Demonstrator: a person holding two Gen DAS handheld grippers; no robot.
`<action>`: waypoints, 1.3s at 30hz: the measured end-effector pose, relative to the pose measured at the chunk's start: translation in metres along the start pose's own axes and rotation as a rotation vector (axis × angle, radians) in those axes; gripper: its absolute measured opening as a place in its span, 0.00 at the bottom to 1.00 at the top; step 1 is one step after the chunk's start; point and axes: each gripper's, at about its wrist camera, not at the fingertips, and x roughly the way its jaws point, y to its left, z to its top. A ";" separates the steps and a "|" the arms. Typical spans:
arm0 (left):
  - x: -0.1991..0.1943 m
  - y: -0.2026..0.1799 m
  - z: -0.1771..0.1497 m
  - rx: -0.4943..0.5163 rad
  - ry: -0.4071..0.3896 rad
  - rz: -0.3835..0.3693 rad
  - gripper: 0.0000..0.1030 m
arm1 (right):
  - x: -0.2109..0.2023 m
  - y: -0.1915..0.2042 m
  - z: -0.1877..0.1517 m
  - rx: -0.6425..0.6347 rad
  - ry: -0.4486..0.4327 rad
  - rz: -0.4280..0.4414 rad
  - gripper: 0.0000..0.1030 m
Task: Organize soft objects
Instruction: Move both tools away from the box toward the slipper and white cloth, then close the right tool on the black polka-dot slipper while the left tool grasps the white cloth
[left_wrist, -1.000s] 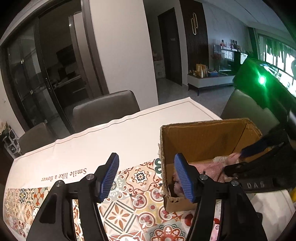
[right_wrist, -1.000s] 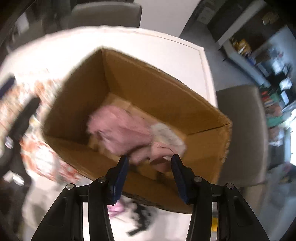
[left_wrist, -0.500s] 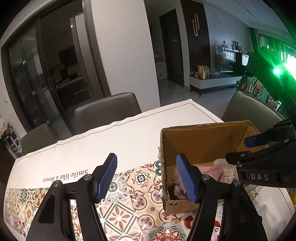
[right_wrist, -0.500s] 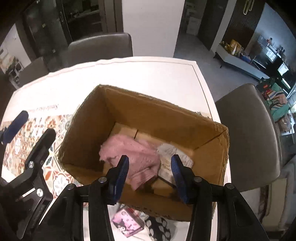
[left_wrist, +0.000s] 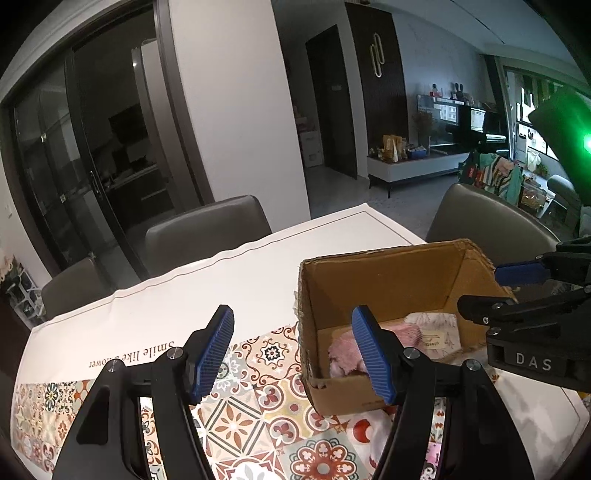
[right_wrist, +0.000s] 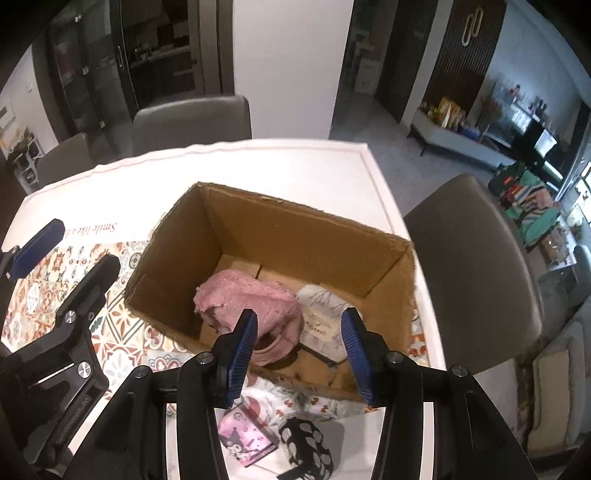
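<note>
- Here, two handheld grippers hover over a dining table covered by a white cloth with a patterned tile print.
- An open cardboard box stands on the table, toward the right edge. In the left wrist view it sits at about 3 o'clock from the left gripper.
- Inside the box lies a fluffy pink cloth, bunched up on the box floor. Touching it at its 3 o'clock side is a pale fabric item with a faint print and a small label.
- The right gripper hangs above the near wall of the box, its blue-padded jaws spread wide and holding nothing. The pink cloth shows in the gap between them, lower down.
- The left gripper is also spread wide and empty, held over the tiled cloth just left of the box.
- On the table in front of the box, at about 6 o'clock from the right gripper, lie a small pink cartoon-print packet and a black item with white leaf shapes. What they are made of cannot be told.
- Judging by the layout, a placing step looks finished: two soft things are in the box and both grippers are free.
- The next move probably calls for picking another loose item in front of the box. That means lowering a gripper toward the table's near edge, closing on the item and carrying it over the box wall.
</note>
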 end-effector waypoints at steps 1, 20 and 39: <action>-0.006 -0.001 -0.001 0.000 -0.010 -0.005 0.64 | -0.006 -0.001 -0.005 0.003 -0.019 -0.003 0.47; -0.085 -0.020 -0.042 0.019 -0.126 -0.059 0.64 | -0.075 0.003 -0.096 0.069 -0.291 -0.005 0.47; -0.104 -0.040 -0.123 -0.011 -0.133 -0.109 0.64 | -0.069 0.003 -0.180 0.162 -0.403 -0.050 0.47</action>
